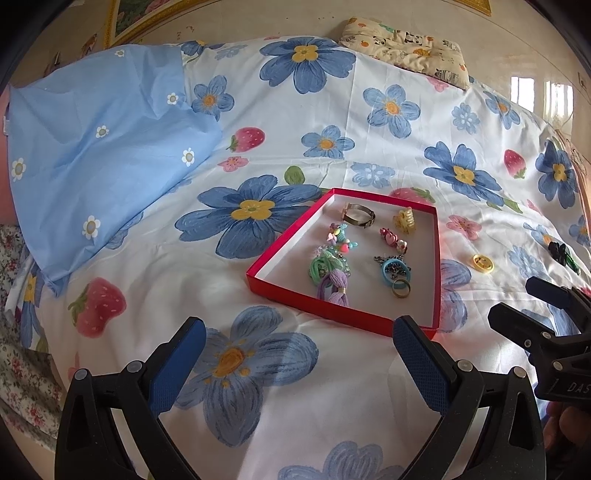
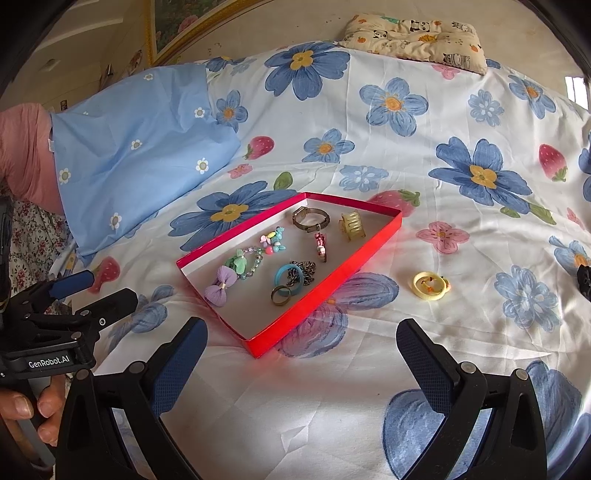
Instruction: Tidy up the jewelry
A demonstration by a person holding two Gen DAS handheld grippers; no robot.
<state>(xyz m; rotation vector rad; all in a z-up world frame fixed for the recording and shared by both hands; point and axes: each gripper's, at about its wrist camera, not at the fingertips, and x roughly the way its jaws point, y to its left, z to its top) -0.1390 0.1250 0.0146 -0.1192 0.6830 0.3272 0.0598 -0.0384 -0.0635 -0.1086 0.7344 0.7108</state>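
Note:
A shallow red box [image 1: 438, 258] [image 2: 325, 291] lies on the floral bedsheet and holds several jewelry pieces: a metal bangle [image 1: 357, 215] [image 2: 311, 219], a yellow claw clip [image 1: 403, 220] [image 2: 353, 225], a purple bow [image 1: 334, 290] [image 2: 220, 287], a blue ring [image 1: 394, 270] [image 2: 288, 279]. A yellow ring-shaped piece [image 1: 483, 264] [image 2: 430, 285] and a black piece [image 1: 561, 252] [image 2: 584, 280] lie on the sheet right of the box. My left gripper [image 1: 299, 332] is open and empty, near the box's front edge. My right gripper [image 2: 303, 336] is open and empty, in front of the box.
A light blue pillow [image 1: 96, 147] [image 2: 136, 147] lies at the left. A panda-print cushion [image 1: 402, 48] [image 2: 417, 35] sits at the bed's far edge. The other gripper shows at each view's side [image 1: 554, 332] [image 2: 55, 321].

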